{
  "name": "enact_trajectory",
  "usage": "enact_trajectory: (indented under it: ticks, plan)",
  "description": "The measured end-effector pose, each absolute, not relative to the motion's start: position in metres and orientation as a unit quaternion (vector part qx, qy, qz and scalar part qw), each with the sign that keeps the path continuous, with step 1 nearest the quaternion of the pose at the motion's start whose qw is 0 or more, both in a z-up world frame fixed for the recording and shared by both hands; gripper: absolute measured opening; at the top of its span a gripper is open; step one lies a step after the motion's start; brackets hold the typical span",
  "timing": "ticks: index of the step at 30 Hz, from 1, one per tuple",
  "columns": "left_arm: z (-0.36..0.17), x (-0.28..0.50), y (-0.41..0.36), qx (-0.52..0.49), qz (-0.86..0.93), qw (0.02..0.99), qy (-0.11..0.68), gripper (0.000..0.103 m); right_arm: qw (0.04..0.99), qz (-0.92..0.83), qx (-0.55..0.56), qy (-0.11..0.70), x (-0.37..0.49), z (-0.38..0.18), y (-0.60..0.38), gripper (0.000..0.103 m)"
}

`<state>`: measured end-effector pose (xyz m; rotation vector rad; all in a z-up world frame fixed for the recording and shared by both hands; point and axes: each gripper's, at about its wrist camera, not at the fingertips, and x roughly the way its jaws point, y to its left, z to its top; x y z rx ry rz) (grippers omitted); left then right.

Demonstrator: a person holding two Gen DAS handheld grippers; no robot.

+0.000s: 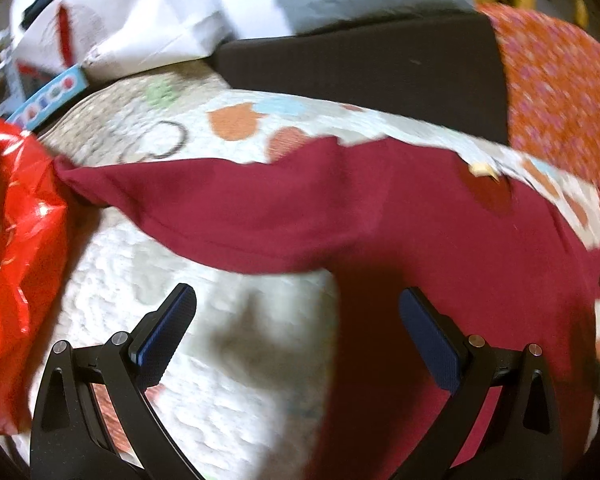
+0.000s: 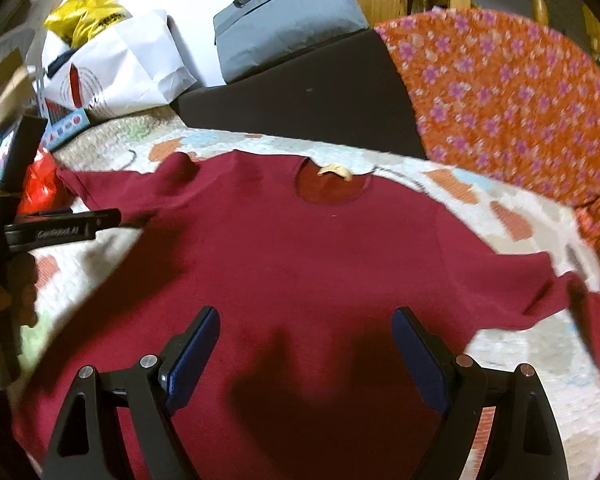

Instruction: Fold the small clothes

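Note:
A maroon T-shirt [image 2: 300, 264] lies spread flat on a patterned white quilt [image 2: 512, 356], neck hole with a cream label [image 2: 334, 170] toward the far side, both sleeves out. My right gripper [image 2: 304, 324] is open and empty, hovering over the shirt's body. My left gripper [image 1: 296, 304] is open and empty, over the shirt's left side just below the left sleeve [image 1: 160, 196]; its left finger is over the quilt [image 1: 228, 380], its right over the shirt [image 1: 440, 240]. The left gripper also shows in the right wrist view [image 2: 116, 216] at the left sleeve.
A red plastic bag [image 1: 12, 240] lies at the quilt's left edge. An orange flowered cloth [image 2: 512, 100] lies at the right. A black board [image 2: 300, 100], white paper bags [image 2: 120, 64] and a grey case [image 2: 288, 16] sit behind.

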<state>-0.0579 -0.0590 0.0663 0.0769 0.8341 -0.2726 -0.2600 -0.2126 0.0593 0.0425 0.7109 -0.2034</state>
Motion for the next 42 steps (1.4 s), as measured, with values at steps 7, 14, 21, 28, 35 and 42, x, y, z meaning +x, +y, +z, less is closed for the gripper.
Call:
enact_trajectory:
  ticks: [7, 14, 21, 28, 35, 42]
  plan:
    - [0.069, 0.0, -0.009, 0.011, -0.032, 0.912, 0.409, 0.102, 0.935, -0.05, 0.077, 0.343, -0.222, 0.064, -0.2, 0.086]
    - [0.071, 0.049, 0.024, -0.071, -0.006, 0.912, 0.404, 0.102, 0.93, -0.019, 0.065, 0.361, -0.19, 0.051, -0.175, 0.086]
    - [0.064, 0.087, 0.042, -0.14, -0.001, 0.905, 0.402, 0.093, 0.913, -0.005, 0.094, 0.398, -0.186, 0.025, -0.18, 0.086]
    - [0.043, 0.098, 0.063, -0.2, 0.002, 0.88, 0.431, 0.01, 0.906, -0.004, 0.127, 0.403, -0.191, 0.018, -0.189, 0.086]
    - [0.073, 0.068, 0.023, -0.175, -0.083, 0.902, 0.387, 0.003, 0.912, -0.015, 0.14, 0.385, -0.202, 0.035, -0.197, 0.086]
    - [0.11, 0.001, -0.067, -0.114, -0.25, 0.887, 0.372, 0.003, 0.923, -0.041, 0.163, 0.346, -0.217, 0.067, -0.222, 0.086]
